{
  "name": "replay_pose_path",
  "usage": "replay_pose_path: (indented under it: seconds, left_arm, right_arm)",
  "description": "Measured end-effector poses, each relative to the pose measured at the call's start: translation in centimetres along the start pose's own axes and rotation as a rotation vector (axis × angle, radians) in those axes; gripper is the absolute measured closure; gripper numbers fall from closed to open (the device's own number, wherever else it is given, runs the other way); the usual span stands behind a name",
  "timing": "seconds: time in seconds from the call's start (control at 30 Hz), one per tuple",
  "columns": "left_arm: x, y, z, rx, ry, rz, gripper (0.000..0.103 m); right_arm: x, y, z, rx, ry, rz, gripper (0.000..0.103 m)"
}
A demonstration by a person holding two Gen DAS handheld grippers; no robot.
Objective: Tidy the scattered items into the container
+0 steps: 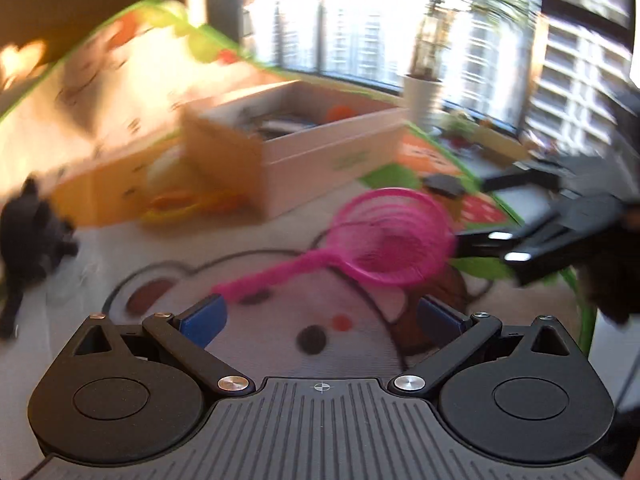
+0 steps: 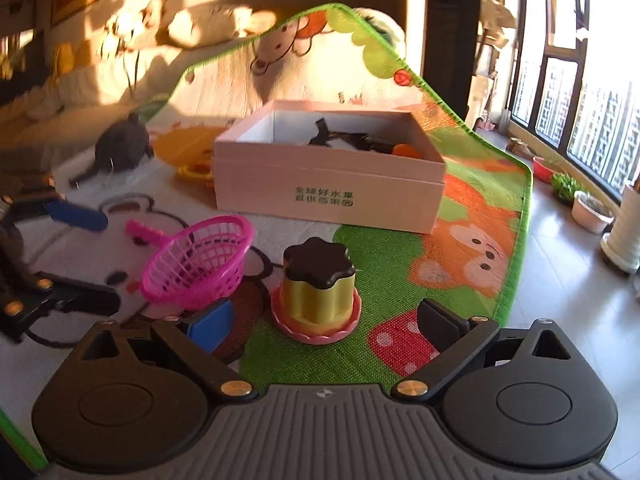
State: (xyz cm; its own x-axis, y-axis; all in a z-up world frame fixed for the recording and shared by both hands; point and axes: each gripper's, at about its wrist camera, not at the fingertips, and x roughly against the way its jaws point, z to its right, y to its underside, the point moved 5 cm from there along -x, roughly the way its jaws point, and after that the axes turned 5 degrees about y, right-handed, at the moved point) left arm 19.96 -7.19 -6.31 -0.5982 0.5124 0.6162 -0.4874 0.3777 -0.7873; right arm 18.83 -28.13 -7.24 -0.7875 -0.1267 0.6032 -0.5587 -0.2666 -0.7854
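left gripper (image 1: 320, 316): jaws wide, empty
right gripper (image 2: 326, 320): jaws wide, empty
strainer (image 2: 198, 266): one, pink, left of pudding toy (image 2: 318, 292)
box (image 2: 328, 184): far, holds orange ball (image 2: 406, 150)
black plush (image 2: 120, 148): one, far left

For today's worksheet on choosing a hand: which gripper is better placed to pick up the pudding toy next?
Right. The right gripper stands open with the pudding toy directly between its fingers, while the left gripper faces the pink strainer instead.
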Motion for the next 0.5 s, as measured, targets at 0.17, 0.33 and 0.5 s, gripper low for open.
replay_pose_path:
  seconds: [0.17,0.33,0.5]
  left_arm:
    - [-0.4,-0.8,-1.0,-0.085,0.029,0.003,0.000]
    - [-2.2,-1.0,-2.8,-0.070,0.076,-0.015,0.000]
    - [-3.0,-0.7,-2.1,-0.028,0.179,-0.053,0.000]
  right_arm:
    - [-0.8,-0.5,-0.1,0.003,-0.086,-0.039,0.046]
    - [-0.3,0.1,0.3,-0.029,-0.076,-0.038,0.049]
    - [0.7,1.1,1.9,-0.067,-0.045,-0.049,0.048]
